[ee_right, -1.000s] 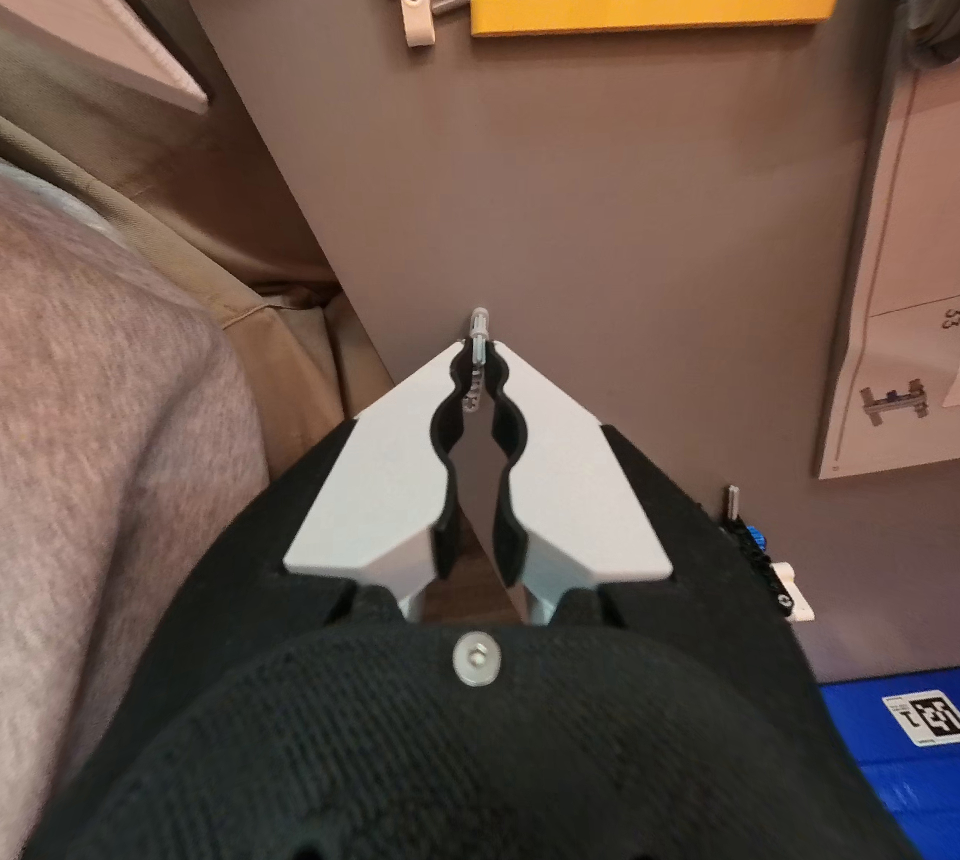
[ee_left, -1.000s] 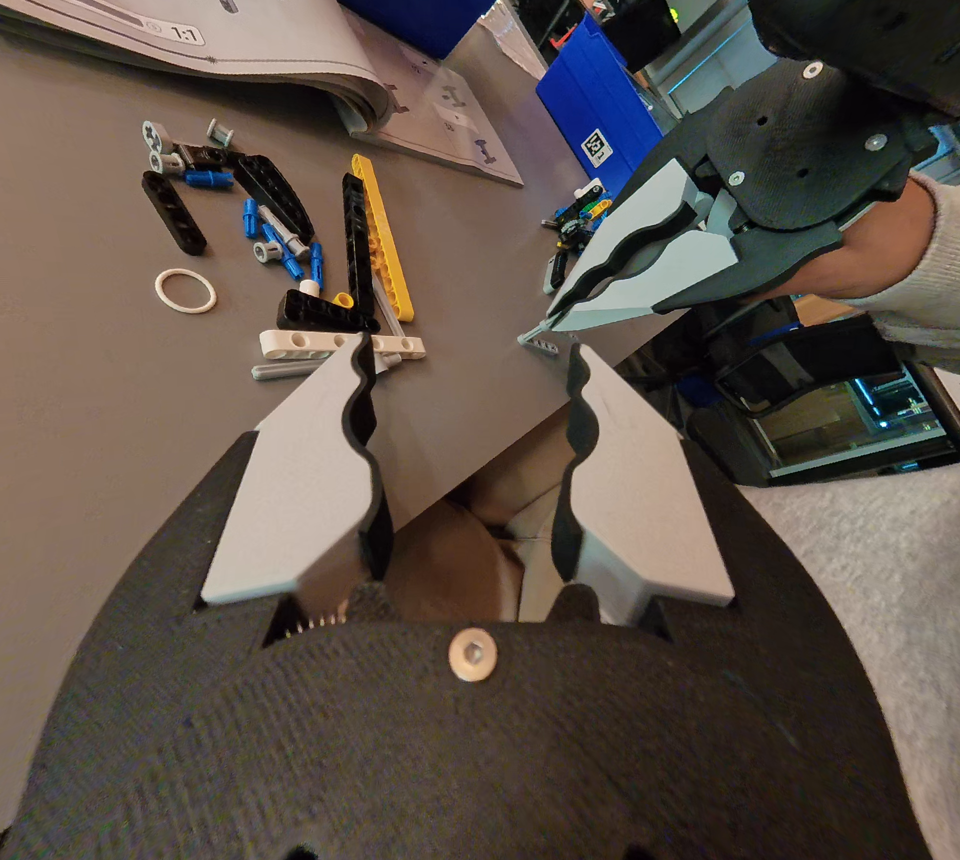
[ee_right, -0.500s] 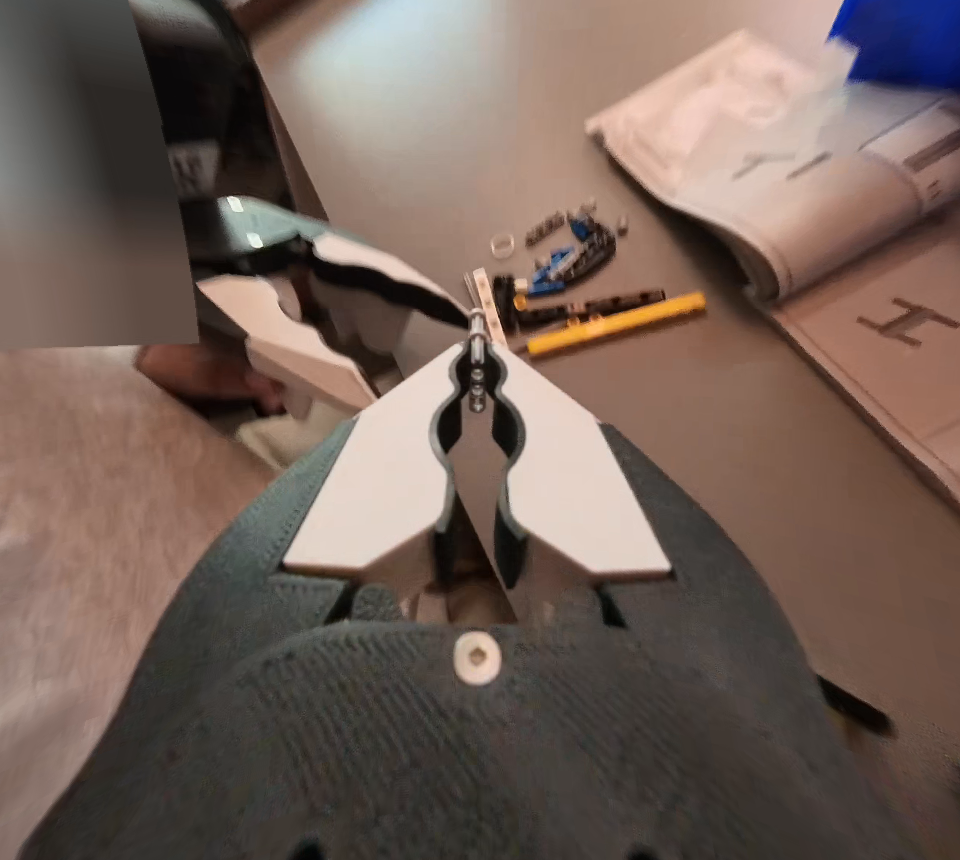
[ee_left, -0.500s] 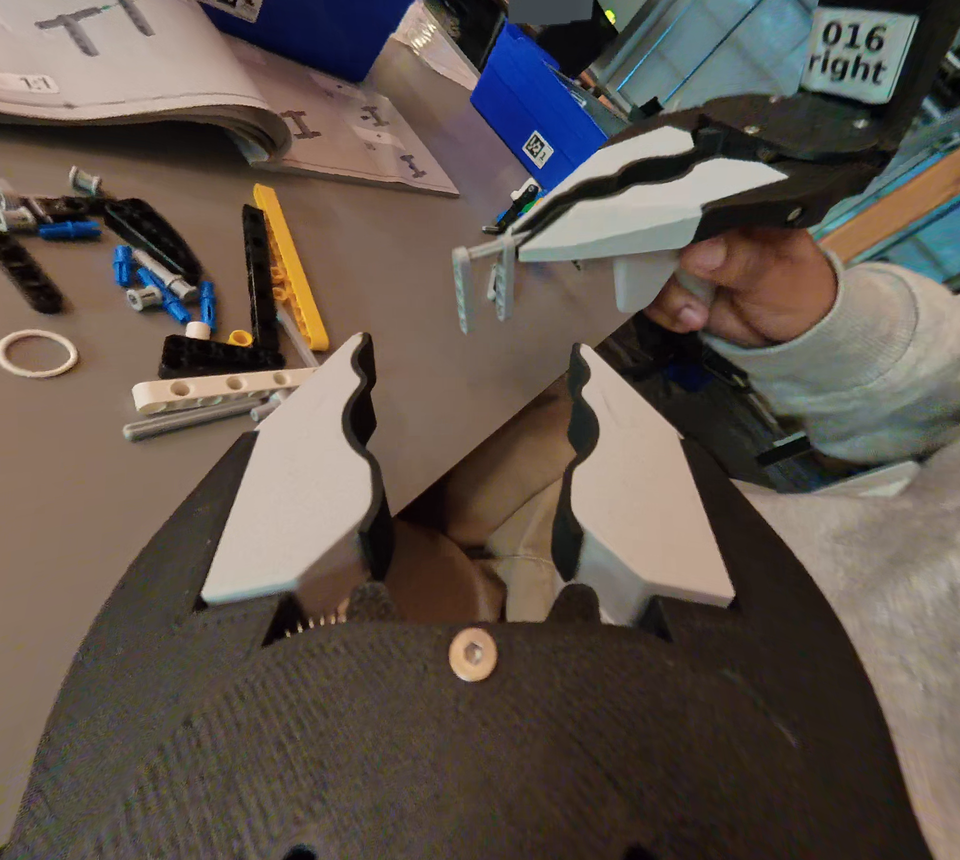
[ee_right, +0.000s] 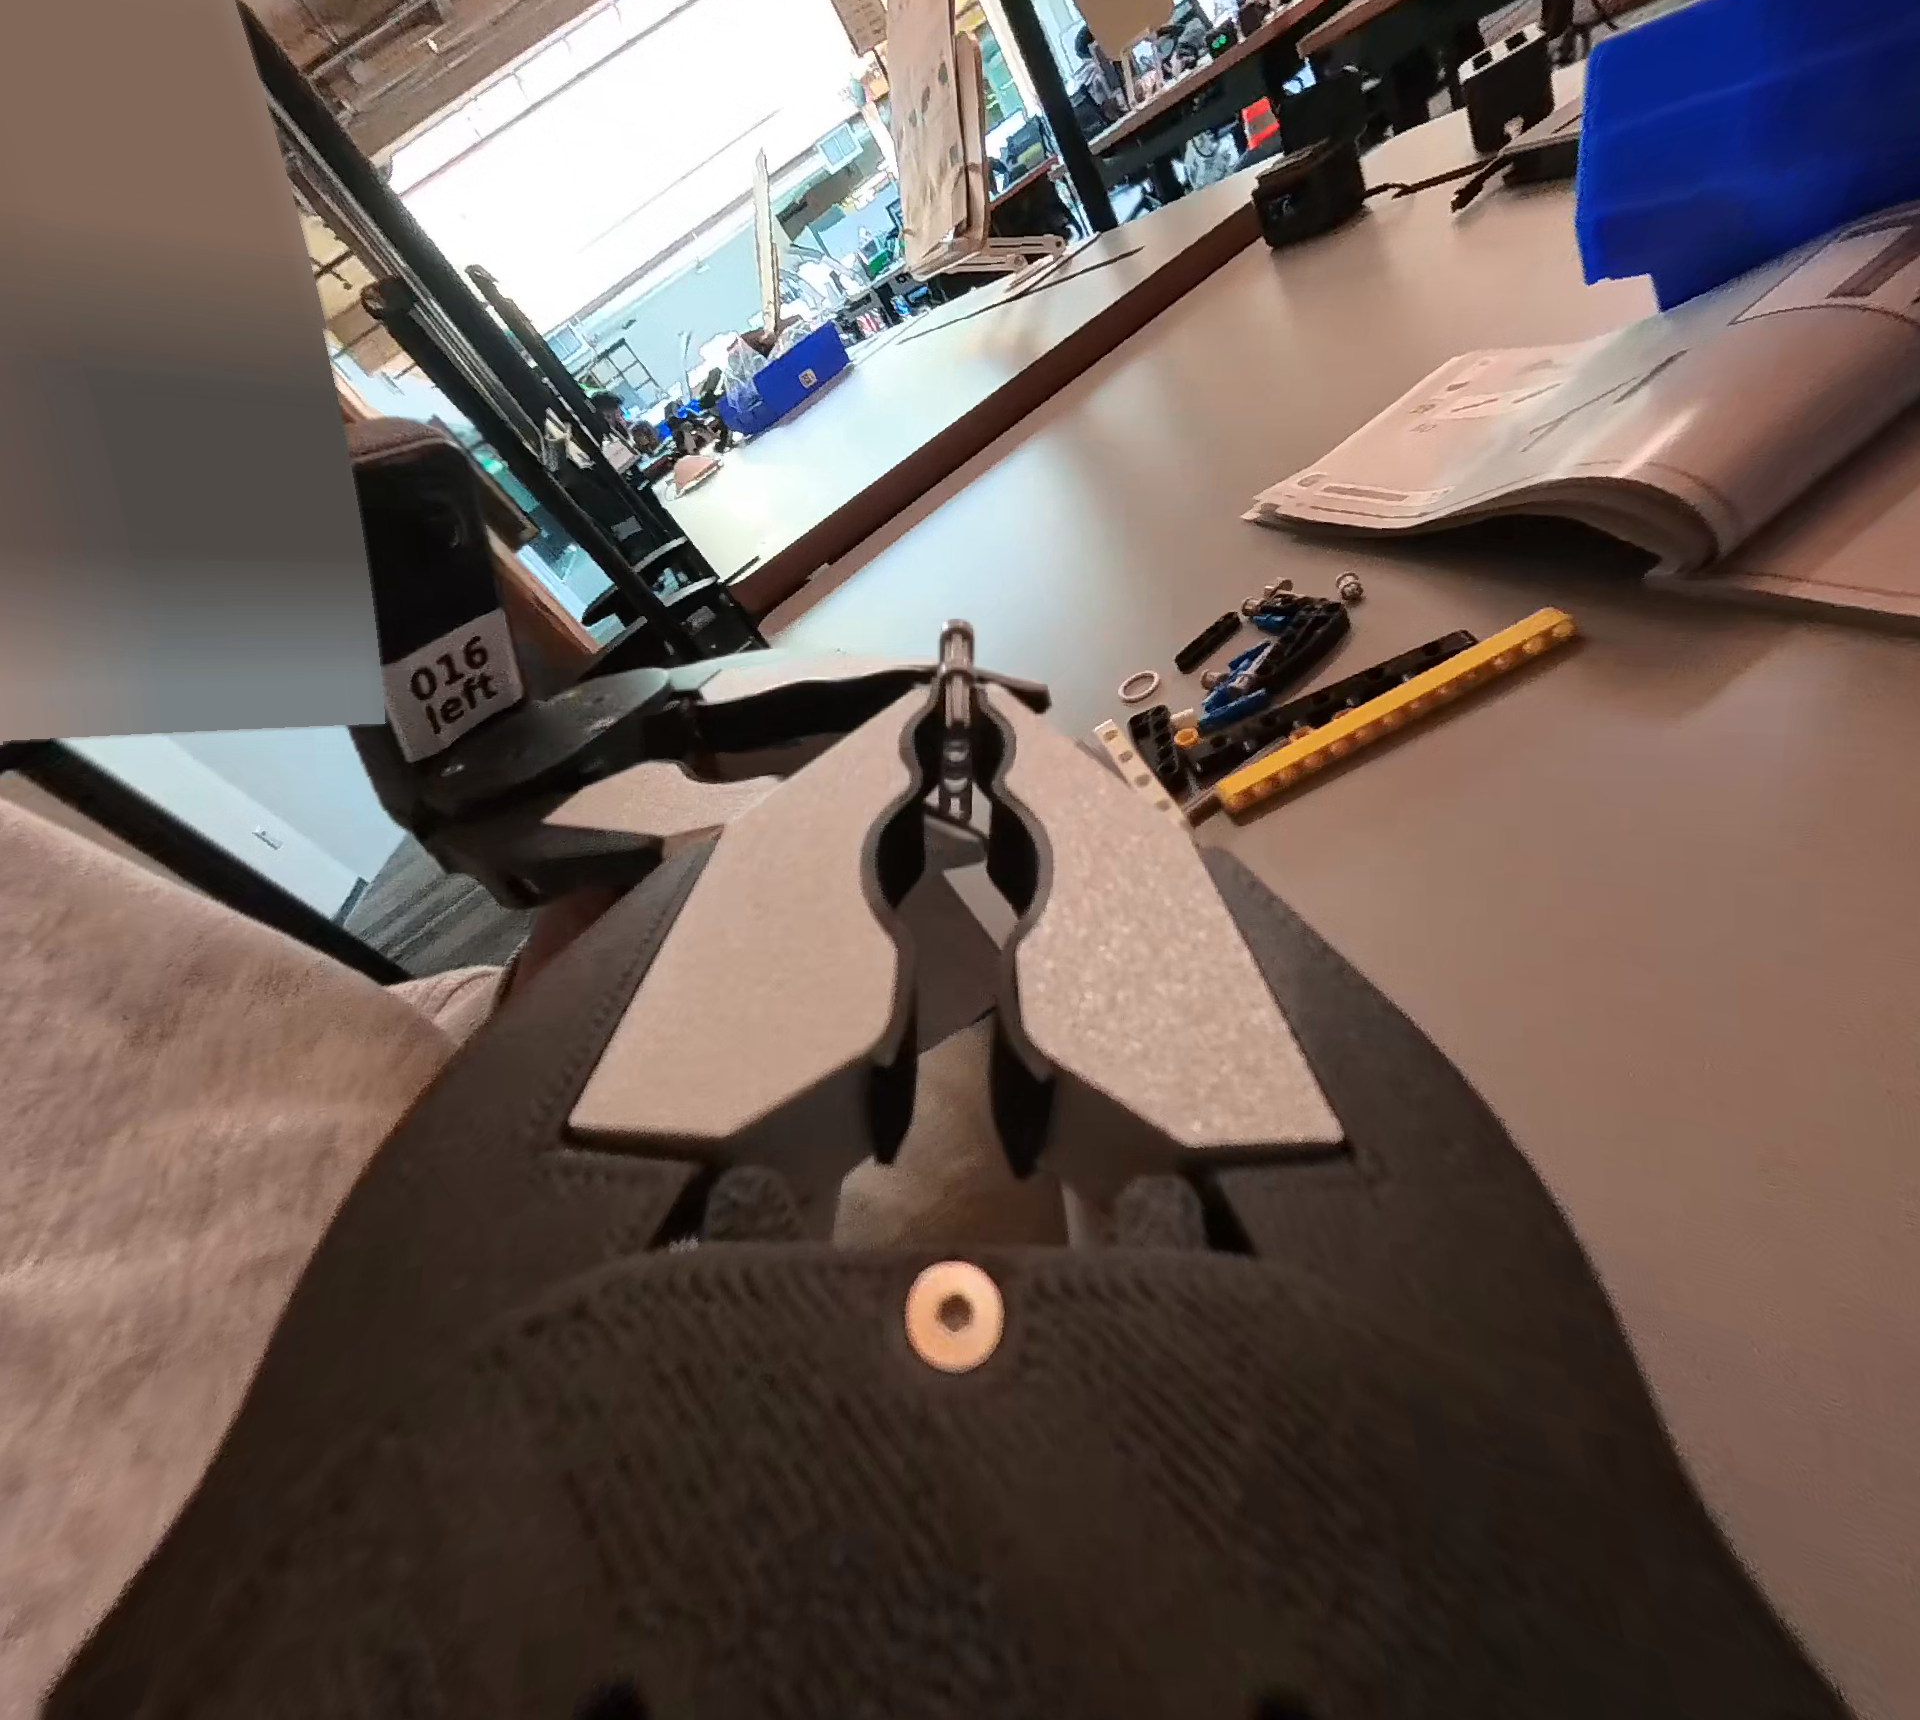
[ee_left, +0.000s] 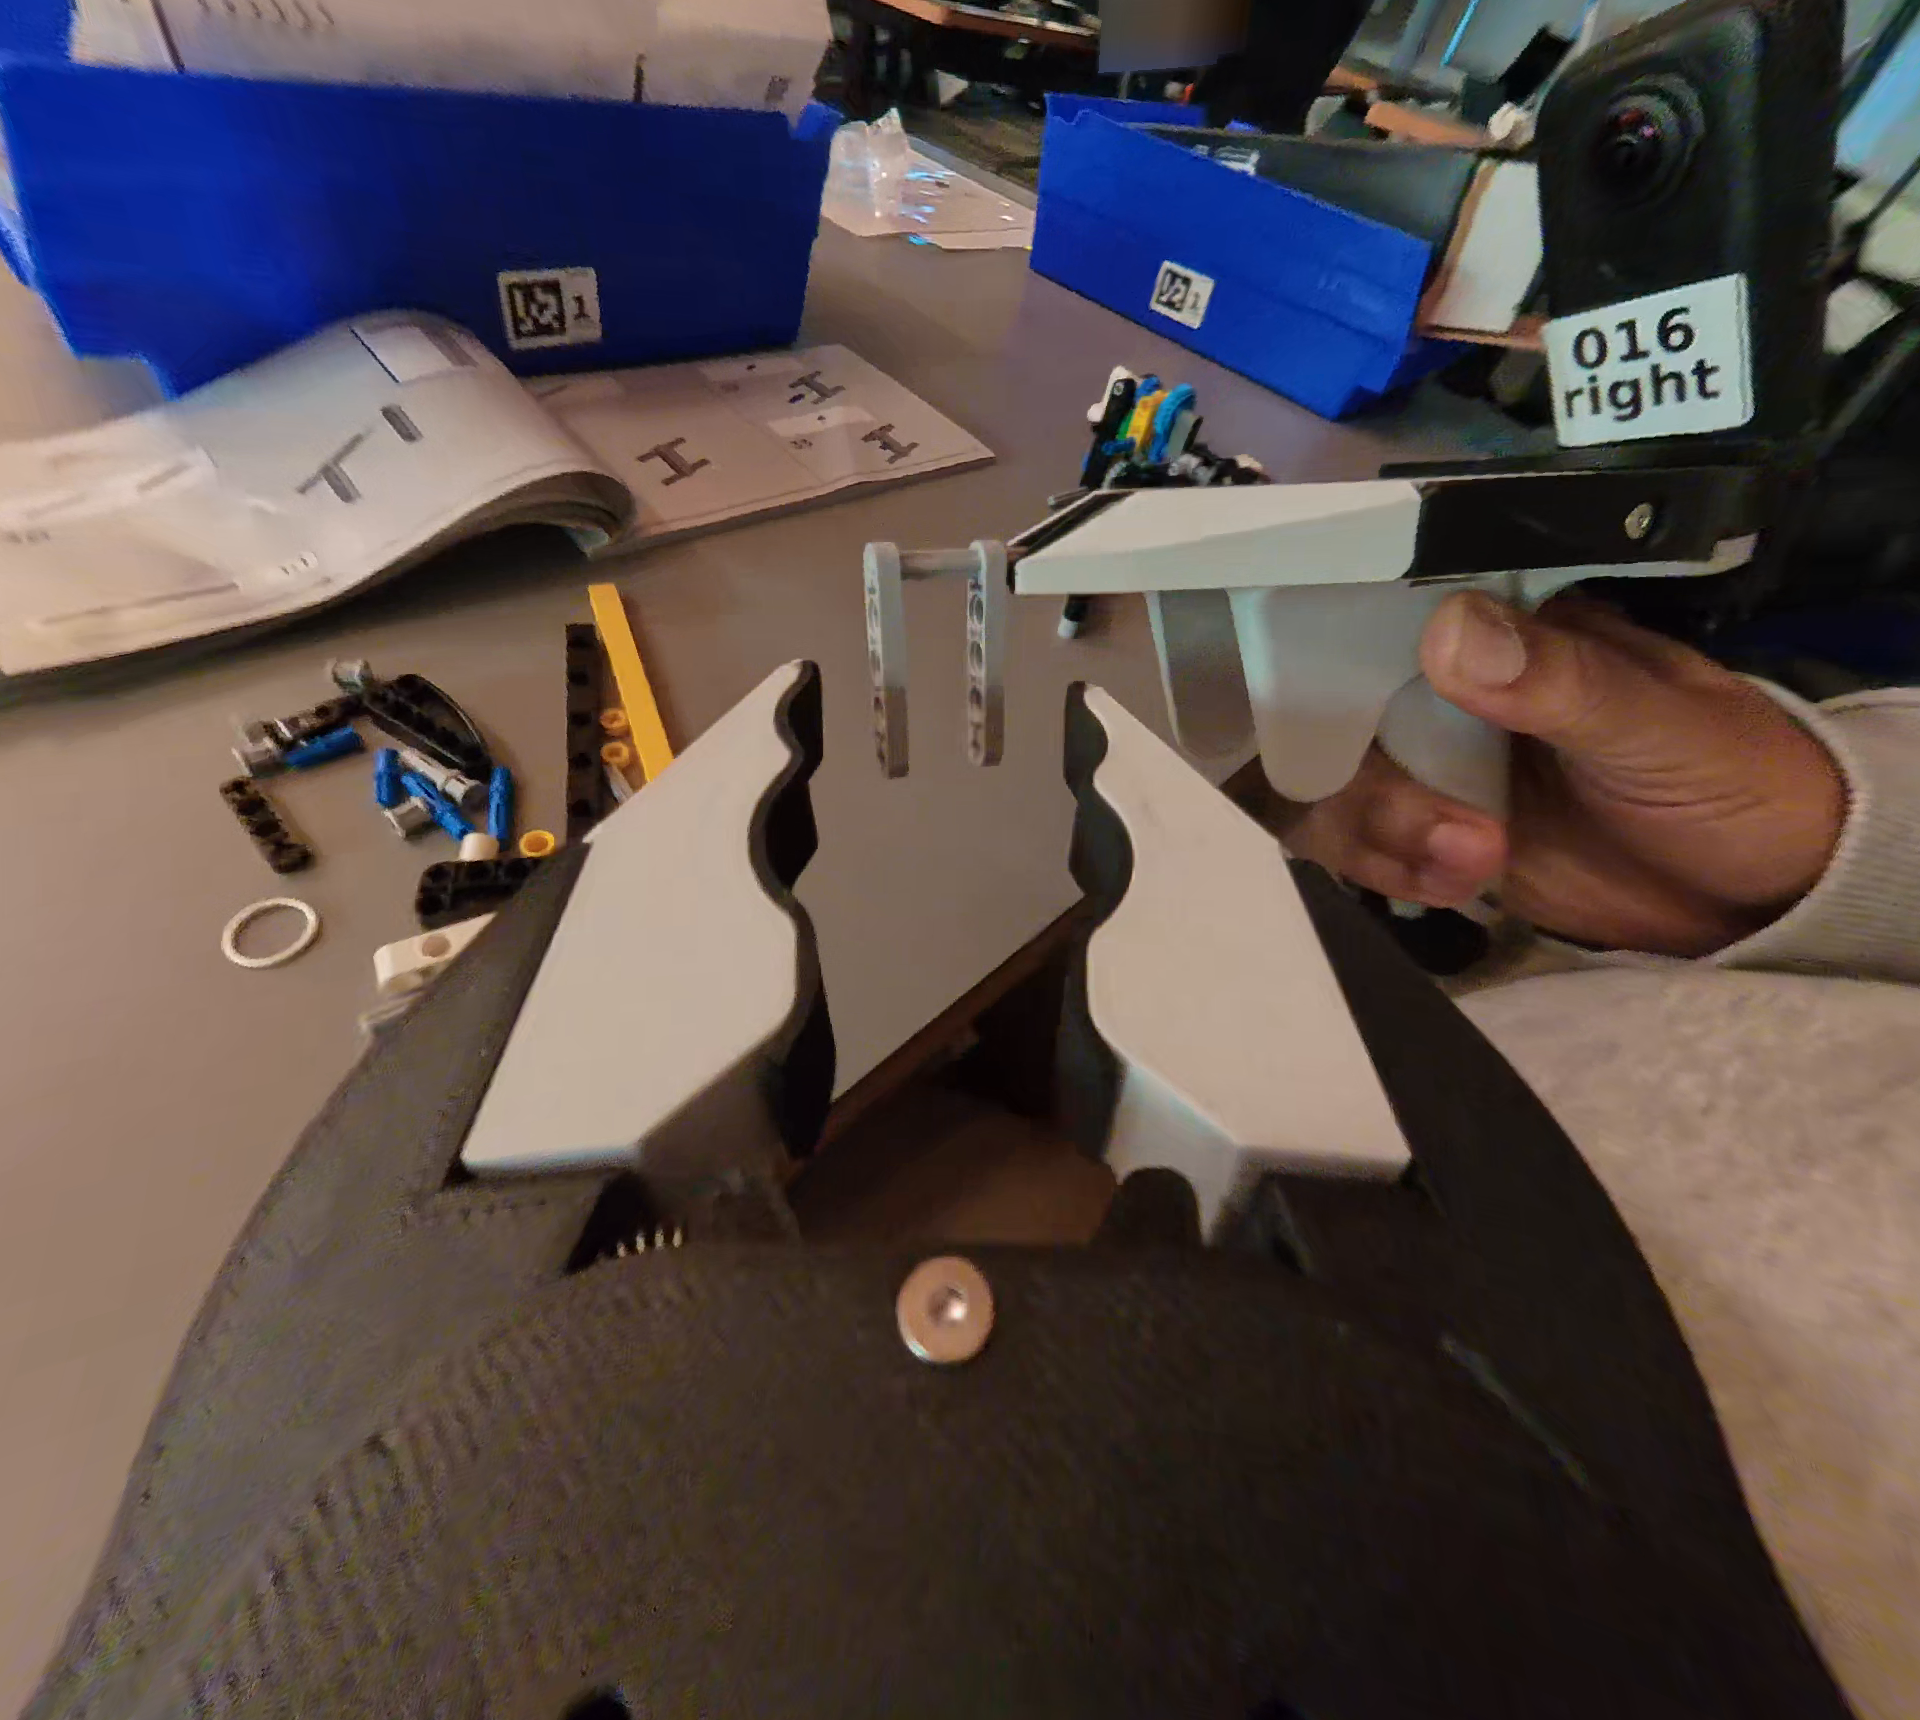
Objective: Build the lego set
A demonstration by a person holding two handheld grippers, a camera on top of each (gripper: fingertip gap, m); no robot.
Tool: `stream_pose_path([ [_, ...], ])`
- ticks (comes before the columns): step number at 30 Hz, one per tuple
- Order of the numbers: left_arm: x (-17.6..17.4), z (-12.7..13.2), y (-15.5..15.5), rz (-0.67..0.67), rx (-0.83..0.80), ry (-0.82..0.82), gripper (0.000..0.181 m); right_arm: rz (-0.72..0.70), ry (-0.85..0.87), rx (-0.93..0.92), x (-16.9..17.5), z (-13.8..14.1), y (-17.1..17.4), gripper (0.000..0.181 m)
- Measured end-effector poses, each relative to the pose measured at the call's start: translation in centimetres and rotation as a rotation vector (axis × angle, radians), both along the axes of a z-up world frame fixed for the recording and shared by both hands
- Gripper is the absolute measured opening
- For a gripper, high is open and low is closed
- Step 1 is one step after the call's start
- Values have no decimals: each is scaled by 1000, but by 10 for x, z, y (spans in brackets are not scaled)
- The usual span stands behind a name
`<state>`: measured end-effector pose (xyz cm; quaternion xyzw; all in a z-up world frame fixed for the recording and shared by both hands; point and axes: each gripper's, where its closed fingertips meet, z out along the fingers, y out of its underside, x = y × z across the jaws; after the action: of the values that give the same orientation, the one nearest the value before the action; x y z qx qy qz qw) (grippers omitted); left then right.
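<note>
Now right tongs (ee_left: 1023, 553) pinching grey axle piece (ee_left: 935, 647), dangling above spread left tongs (ee_left: 940, 735)

Booklet (ee_left: 343, 465) behind loose pieces (ee_left: 436, 787).

Wrist cameras low over table (ee_left: 935, 320), facing each other, sharing loose parts (ee_right: 1340, 714)

Grey desk (ee_left: 156, 1099); yellow beam (ee_left: 629, 683); blue bin (ee_left: 416, 216), black-and-white tag; grey liftarm pair (ee_left: 930, 662); white ring (ee_left: 270, 932).
</note>
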<state>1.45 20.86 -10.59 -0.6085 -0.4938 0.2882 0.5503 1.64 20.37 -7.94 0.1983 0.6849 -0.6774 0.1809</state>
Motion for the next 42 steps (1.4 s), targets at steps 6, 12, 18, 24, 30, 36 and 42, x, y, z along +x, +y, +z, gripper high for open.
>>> stream_pose_path([
  [6, -1, 1, 3, 73, -155, 64, 25, -18, 36, 1, 2, -8, 7, 2],
  [12, -6, -11, 5, 114, -245, 34, 26, -20, 57, 97, 3, -24, 9, 3],
  [18, -5, -15, 2, 129, -300, 20, 23, -24, 86, 147, 4, -28, 8, 3],
  [24, -4, -24, -1, 135, -351, -16, 22, -11, 72, 209, 6, -37, 6, 3],
  [30, -3, -30, 2, 116, -356, -48, 21, 7, 68, 255, 7, -43, 7, 3],
  [36, -3, -33, 6, 85, -370, -49, 22, 56, 47, 278, 8, -46, 11, 3],
  [42, -4, -29, 7, 37, -244, -50, 34, 104, 3, 267, 7, -43, 13, 3],
])
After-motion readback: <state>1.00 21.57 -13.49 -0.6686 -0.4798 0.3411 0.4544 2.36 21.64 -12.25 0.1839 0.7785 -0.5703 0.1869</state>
